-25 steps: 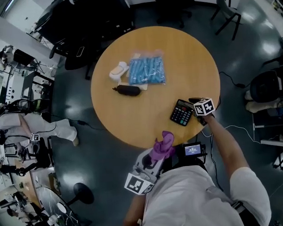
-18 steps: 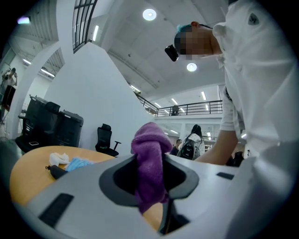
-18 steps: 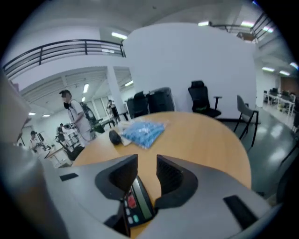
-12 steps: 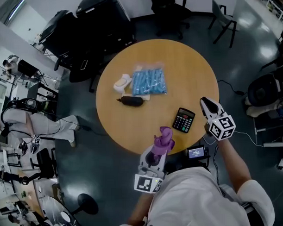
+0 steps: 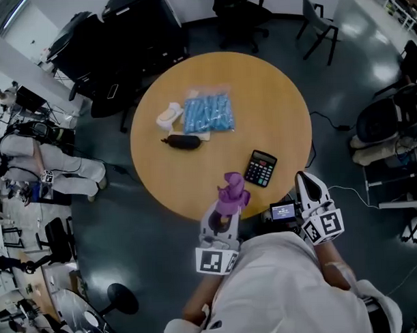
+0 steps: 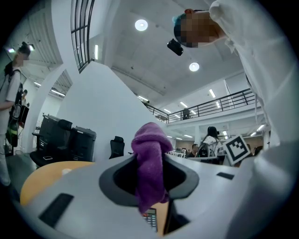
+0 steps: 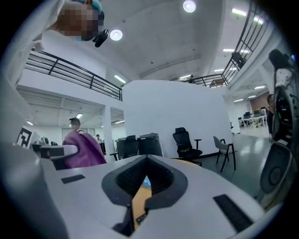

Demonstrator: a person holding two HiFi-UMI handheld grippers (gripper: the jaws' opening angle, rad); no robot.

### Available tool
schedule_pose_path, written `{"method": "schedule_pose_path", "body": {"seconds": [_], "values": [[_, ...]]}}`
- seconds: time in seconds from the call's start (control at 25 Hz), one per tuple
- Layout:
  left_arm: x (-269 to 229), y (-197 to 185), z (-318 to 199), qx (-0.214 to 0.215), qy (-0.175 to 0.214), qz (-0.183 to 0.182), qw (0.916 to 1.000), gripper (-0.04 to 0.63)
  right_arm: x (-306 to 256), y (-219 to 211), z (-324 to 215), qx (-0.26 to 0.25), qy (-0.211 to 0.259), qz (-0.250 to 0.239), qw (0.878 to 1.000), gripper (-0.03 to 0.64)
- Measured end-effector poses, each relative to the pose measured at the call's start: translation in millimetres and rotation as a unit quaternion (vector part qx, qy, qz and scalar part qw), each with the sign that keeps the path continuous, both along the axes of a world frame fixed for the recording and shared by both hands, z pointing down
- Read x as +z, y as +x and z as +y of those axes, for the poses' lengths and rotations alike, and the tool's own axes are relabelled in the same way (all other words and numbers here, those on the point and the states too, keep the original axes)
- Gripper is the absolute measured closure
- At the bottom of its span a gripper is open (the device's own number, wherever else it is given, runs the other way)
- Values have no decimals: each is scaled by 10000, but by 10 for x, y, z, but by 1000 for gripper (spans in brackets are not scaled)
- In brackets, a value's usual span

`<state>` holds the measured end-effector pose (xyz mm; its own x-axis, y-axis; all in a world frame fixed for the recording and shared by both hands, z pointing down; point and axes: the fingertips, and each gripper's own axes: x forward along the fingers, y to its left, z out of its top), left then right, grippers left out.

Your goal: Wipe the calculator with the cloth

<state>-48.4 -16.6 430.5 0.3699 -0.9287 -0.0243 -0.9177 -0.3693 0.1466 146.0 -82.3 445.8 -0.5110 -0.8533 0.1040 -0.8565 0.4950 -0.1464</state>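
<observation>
The jaws of the right gripper (image 5: 307, 182) have just been closing and now meet with nothing between them. A second ago they stood wide at the calculator (image 5: 260, 169); since then the gripper has drawn back off the table (image 5: 275, 105) toward the person. The left gripper (image 5: 227, 211) pinches the purple cloth (image 5: 232, 193) at the table's near edge. The calculator lies flat just beyond, apart from both. It seems released for wiping, which is not yet begun; unsteadied, it may slide.

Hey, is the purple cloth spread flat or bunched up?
Bunched up: the purple cloth is a wad pinched in the left gripper, none of it lying flat.
</observation>
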Motion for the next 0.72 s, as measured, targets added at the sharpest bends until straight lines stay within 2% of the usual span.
{"method": "schedule_pose_path", "body": {"seconds": [0.32, 0.48, 0.72], "values": [[-41, 115, 14, 131, 69, -14, 9999, 483, -6, -112, 106, -167, -11, -34, 9999, 600], [-25, 149, 46, 148, -138, 57, 9998, 483, -39, -128, 121, -217, 58, -39, 9997, 600], [-28, 70, 63, 31, 124, -105, 9999, 483, -82, -188, 121, -348, 145, -5, 9993, 600]]}}
